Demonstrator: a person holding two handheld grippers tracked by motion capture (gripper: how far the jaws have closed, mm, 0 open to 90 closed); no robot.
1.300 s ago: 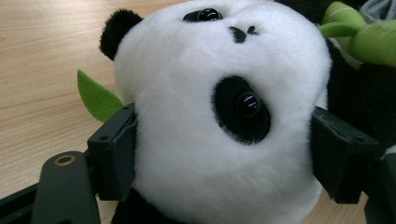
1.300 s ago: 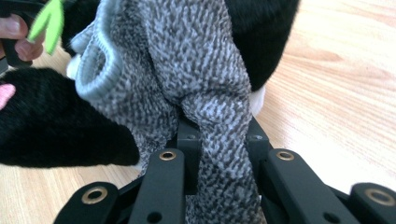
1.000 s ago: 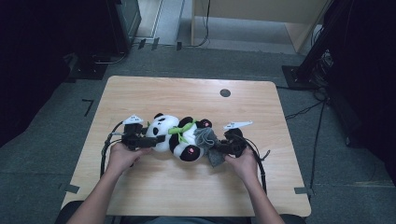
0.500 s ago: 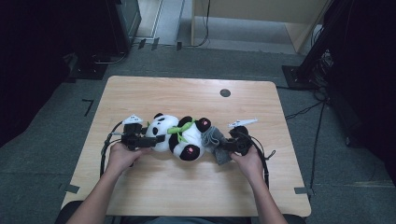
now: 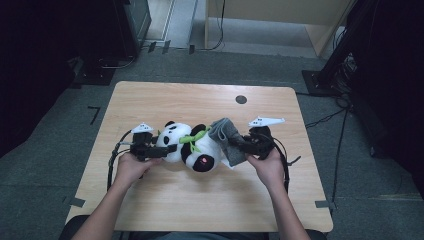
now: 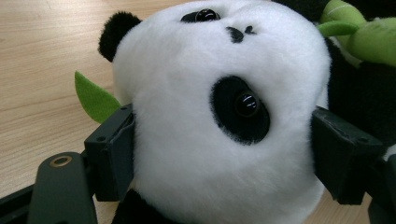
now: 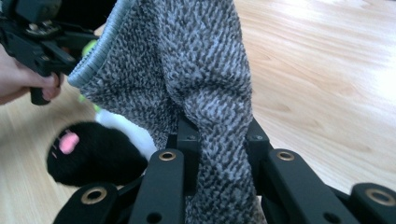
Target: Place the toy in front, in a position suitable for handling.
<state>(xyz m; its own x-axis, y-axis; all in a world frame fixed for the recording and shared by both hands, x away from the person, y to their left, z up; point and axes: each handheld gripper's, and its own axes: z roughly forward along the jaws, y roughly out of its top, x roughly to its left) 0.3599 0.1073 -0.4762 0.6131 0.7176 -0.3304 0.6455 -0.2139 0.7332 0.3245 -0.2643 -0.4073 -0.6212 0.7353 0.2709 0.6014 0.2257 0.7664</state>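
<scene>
Meanwhile left gripper (image 6: 224, 154) clamps panda head (image 6: 219, 112); right gripper (image 7: 219, 140) pinches grey cloth (image 7: 187, 70) draped against panda; table (image 5: 200, 200) beneath.

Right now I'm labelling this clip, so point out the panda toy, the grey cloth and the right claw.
panda toy (image 6: 187, 140): left gripper view, its white cheek.
grey cloth (image 7: 201, 70): right gripper view, the knit face above the jaws.
right claw (image 5: 235, 145): high view, jaw tips at the cloth.

Panda toy (image 5: 192, 147) on surface (image 5: 200, 200), mid-front; left tool (image 5: 162, 150) at its head, cloth (image 5: 227, 137) at right, in right tool (image 5: 239, 145).
</scene>
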